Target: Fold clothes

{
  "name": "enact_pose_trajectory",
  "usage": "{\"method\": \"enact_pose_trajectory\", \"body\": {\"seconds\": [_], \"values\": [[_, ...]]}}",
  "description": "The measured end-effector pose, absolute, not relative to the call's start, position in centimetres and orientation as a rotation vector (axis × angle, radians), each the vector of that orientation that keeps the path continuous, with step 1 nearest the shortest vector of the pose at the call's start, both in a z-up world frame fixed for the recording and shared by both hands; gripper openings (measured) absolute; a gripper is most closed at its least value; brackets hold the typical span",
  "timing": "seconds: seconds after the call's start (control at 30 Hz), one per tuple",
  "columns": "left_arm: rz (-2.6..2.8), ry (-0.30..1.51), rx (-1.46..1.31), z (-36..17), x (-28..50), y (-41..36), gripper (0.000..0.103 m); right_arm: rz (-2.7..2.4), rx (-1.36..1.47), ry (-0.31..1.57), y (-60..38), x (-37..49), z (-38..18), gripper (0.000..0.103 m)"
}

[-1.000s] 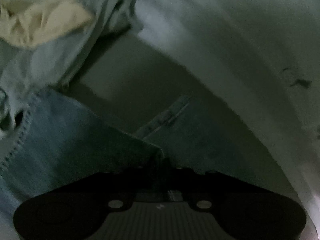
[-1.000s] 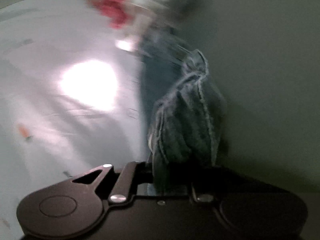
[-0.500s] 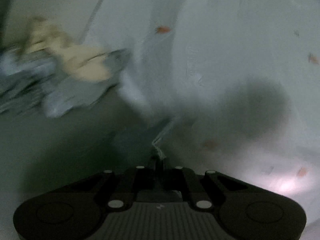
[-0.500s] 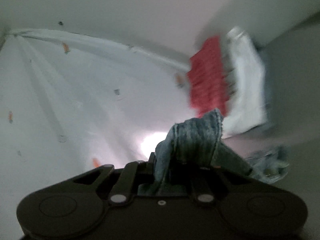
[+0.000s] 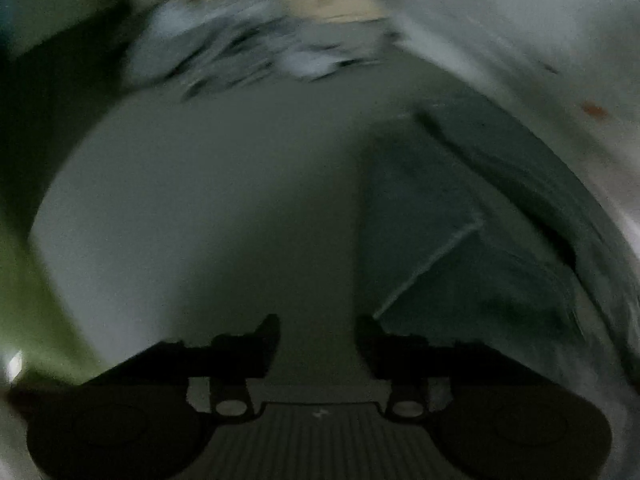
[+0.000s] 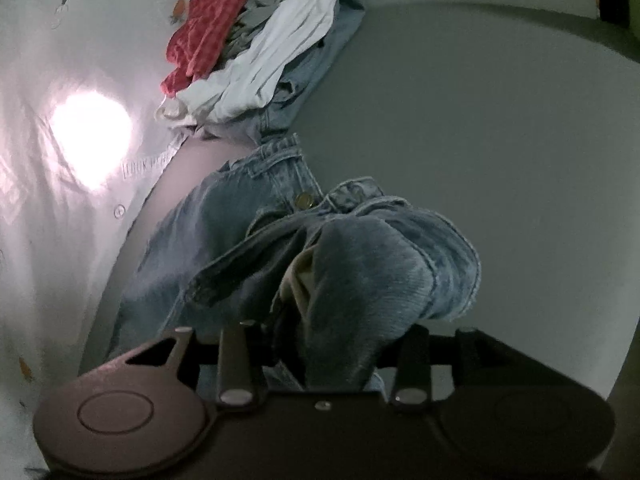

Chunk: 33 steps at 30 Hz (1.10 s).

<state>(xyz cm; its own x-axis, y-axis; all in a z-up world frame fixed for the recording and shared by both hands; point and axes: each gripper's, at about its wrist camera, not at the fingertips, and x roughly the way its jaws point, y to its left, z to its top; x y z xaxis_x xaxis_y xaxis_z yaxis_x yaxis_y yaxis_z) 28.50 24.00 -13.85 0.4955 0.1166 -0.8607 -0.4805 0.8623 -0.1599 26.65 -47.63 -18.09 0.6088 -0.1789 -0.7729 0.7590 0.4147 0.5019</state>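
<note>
A pair of blue jeans [image 6: 248, 224] lies on the grey table [image 6: 460, 120], its waistband and brass button facing up. My right gripper [image 6: 332, 344] has its fingers apart, with a bunched fold of the denim lying between them. In the left wrist view the jeans [image 5: 460, 240] show as a dark flat panel with a pale seam, right of my left gripper [image 5: 318, 332]. The left gripper is open and empty, just above the table [image 5: 200, 220] beside the denim's edge.
A pile of clothes sits at the table's far end: a red checked garment [image 6: 208, 28], a white one [image 6: 272, 64] and pale denim [image 6: 316, 68]. A white sheet [image 6: 60, 160] with a bright glare borders the table. A blurred heap of pale clothes [image 5: 260, 44] lies ahead of the left gripper.
My left gripper has opened and let go of the jeans. My right gripper's fingers have parted and it has swung down, laying the jeans on the table.
</note>
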Motion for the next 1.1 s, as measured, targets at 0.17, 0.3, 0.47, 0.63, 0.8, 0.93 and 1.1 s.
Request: {"method": "enact_pose_trajectory", "body": {"seconds": [0.17,0.3,0.47,0.63,0.8,0.93,1.1], "values": [[0.215,0.998,-0.243,-15.4,33.6,20.6,0.068,-0.663,1.002,0.686,-47.0,26.3,-18.1,0.043],[0.227,1.018,-0.101,-17.5,36.5,18.1,0.065,-0.673,1.007,0.682,-47.0,25.9,-18.2,0.044],[0.291,0.983,-0.112,-17.3,37.0,18.6,0.004,-0.686,1.013,0.677,-46.9,25.5,-18.3,0.044],[0.548,0.897,-0.218,-14.2,32.4,23.6,0.004,-0.707,0.938,0.696,-47.0,26.1,-17.4,0.044],[0.695,0.965,-0.468,-16.5,25.6,29.8,0.012,-0.71,0.871,0.739,-47.3,26.2,-17.1,0.044],[0.733,0.934,-0.668,-17.9,22.4,31.9,0.026,-0.669,0.807,0.817,-47.0,26.8,-16.9,0.045],[0.762,0.85,-0.595,-15.4,23.5,31.7,0.04,-0.56,0.726,0.852,-46.3,27.8,-14.6,0.045]]}}
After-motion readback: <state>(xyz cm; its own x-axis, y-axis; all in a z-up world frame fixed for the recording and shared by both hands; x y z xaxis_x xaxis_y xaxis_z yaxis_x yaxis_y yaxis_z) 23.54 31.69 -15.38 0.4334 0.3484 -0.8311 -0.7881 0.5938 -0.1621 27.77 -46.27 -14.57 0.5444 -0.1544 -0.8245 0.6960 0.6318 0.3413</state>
